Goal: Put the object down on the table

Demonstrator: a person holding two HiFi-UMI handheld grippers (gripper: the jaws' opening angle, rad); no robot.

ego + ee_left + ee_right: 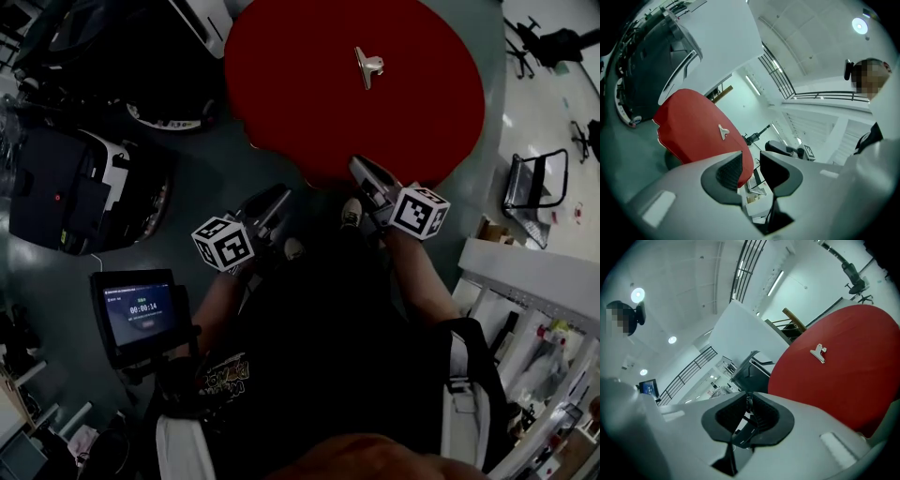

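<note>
A small metal clip (368, 66) lies alone on the round red table (281, 56), toward its far side. It also shows as a clip (723, 131) on the table (689, 122) in the left gripper view, and as a clip (818, 353) on the table (853, 348) in the right gripper view. Both grippers are held back near the person's body, off the table's near edge and tilted upward. My left gripper (278, 194) (751, 154) has a narrow gap between its jaws, with nothing in it. My right gripper (359, 164) (749, 398) has its jaws together and holds nothing.
Black equipment cases (84, 187) stand on the floor at the left. A small screen (141, 314) with a timer is at the lower left. A black frame chair (534, 183) and white shelving (525, 272) are at the right, and an office chair (548, 42) is further back.
</note>
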